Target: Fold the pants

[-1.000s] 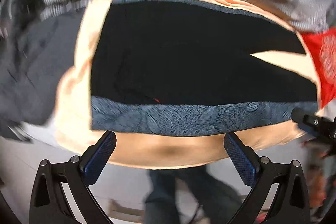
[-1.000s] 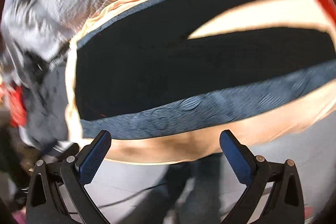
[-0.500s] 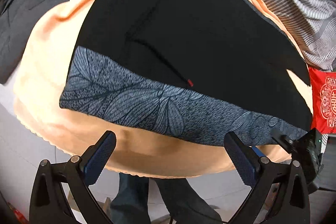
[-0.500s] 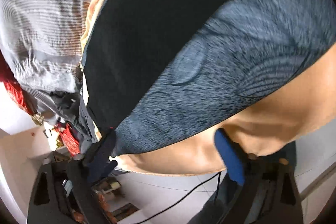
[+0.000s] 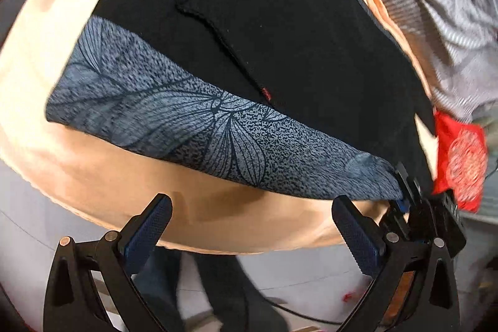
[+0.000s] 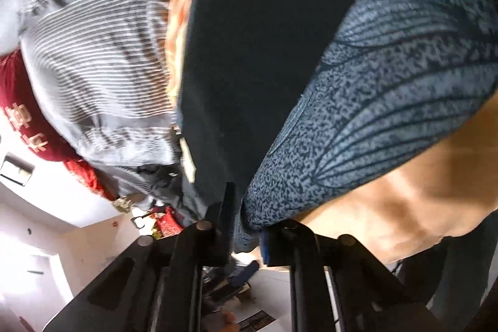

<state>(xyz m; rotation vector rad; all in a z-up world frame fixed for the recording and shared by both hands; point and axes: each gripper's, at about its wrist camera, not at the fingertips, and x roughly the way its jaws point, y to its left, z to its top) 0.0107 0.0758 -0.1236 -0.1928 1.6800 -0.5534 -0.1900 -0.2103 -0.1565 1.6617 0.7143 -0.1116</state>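
Black pants [image 5: 280, 30] flat on orange bed [image 5: 218, 217], grey leaf-print waistband [image 5: 193, 126] along near bed edge, running left to right.
Right claw [image 6: 246, 226] just squeezed shut, pinching waistband's right corner.
Left claw [image 5: 249, 226] wide, empty, just below waistband's middle, left corner off to its left.
Red cushion [image 5: 463, 157] past right corner: round pattern, unreadable.

Both the left gripper [image 5: 252, 234] and right gripper [image 6: 246, 226] have black angular frames with round silver screws and dark blue textured pads [image 5: 354, 234] on the fingers.
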